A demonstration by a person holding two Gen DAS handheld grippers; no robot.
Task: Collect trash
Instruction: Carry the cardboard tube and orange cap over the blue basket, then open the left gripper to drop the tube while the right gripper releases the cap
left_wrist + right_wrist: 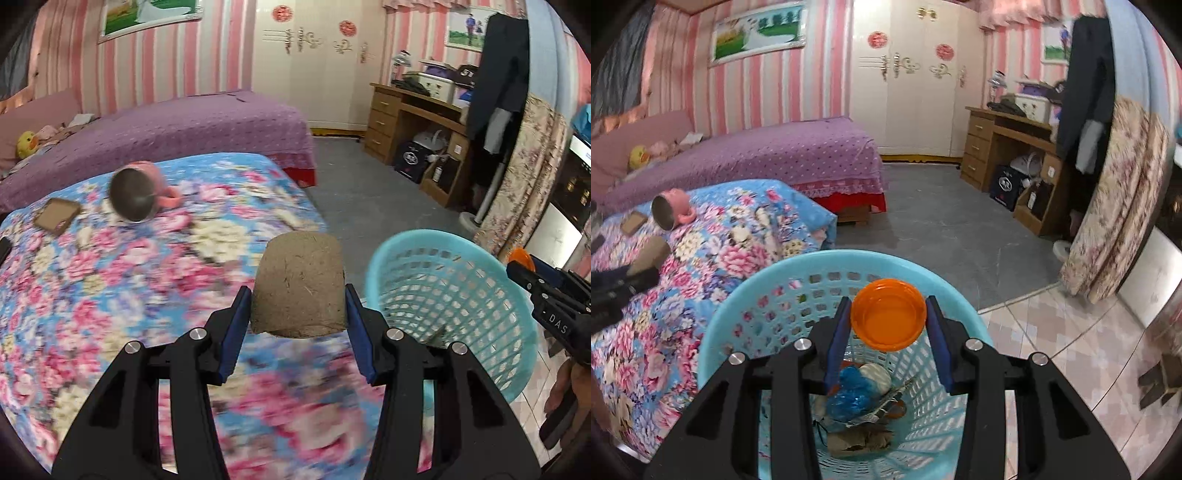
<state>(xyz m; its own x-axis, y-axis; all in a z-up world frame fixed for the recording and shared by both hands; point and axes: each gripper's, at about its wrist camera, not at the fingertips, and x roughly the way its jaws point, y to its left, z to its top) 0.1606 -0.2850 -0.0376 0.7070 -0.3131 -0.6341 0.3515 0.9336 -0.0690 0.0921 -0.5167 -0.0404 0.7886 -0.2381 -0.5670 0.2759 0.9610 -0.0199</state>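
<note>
Grey-brown cardboard tube (299, 286) gripped in left tool (297, 295), orange lid (888, 319) clamped in right tool (888, 321)

From my right gripper (888, 320) the basket (746, 295) mouth lies open at six o'clock, trash (857, 391) only at its bottom, while the flowered bed (701, 258) blocks nine o'clock and bare floor (942, 221) runs clear toward twelve.

Bed (110, 280) with floral blue-pink cover: pink cup (138, 194) on its side, small brown box (57, 216) beside it. Floor (945, 229): turquoise basket (738, 306) at bed edge.
</note>
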